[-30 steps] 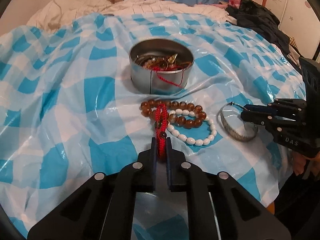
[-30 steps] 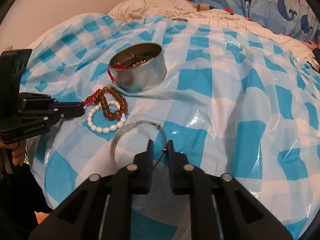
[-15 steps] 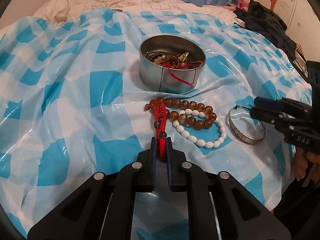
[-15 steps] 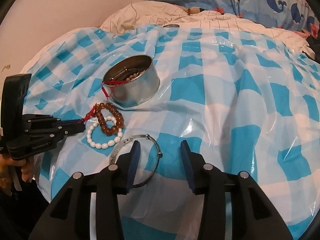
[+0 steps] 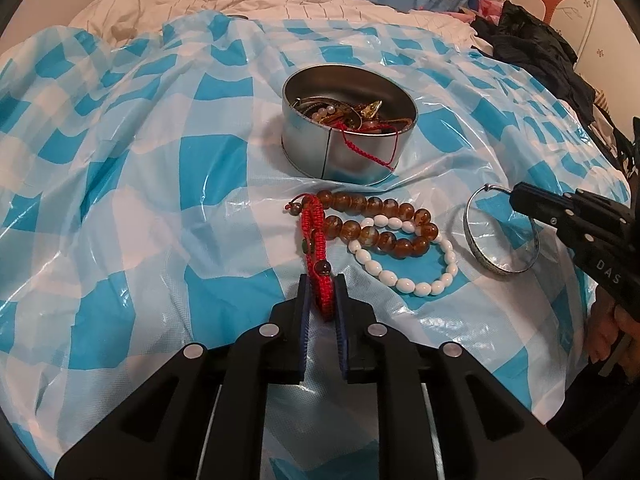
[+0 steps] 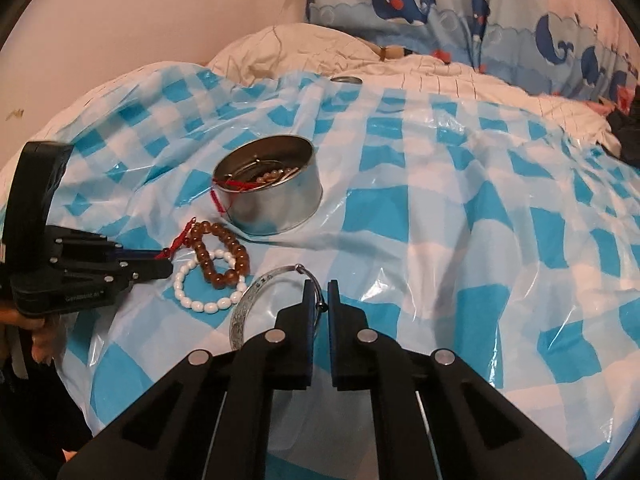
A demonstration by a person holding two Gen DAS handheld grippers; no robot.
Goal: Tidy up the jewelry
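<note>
1. Half a second earlier the right gripper (image 6: 321,285) stood with its fingers spread wide over the thin silver metal bangle (image 5: 501,237); now its fingers have come together on the bangle's wire rim, just by the small clasp. The left gripper (image 5: 323,280) has kept its hold throughout.
2. The left gripper's blue-padded fingers are clamped on the near end of the red woven cord bracelet (image 5: 316,240), which runs from the pads up toward the round silver metal tin (image 5: 348,148).
3. The tin stands upright on the blue-and-white checked plastic sheet (image 5: 128,208) and serves as the landmark here. It holds a tangle of jewellery – gold-coloured pieces, a few pale beads – and a red cord loop (image 5: 372,148) hangs over its near wall.
4. Just in front of the tin lies the amber-brown round-bead bracelet (image 5: 384,220), folded on itself; the far end of the red woven bracelet touches its left end.
5. The white oval-bead bracelet (image 5: 404,268) lies in front of the tin too, overlapping the amber beads on the nearer side.
6. The bangle rests in front of the tin and to its right, tilted, with its far rim raised where the right gripper pinches it.
7. Behind the tin lie a white quilt (image 6: 320,52) and whale-print bedding (image 6: 440,4).
8. A hand (image 5: 612,336) shows under the right gripper's body.
</note>
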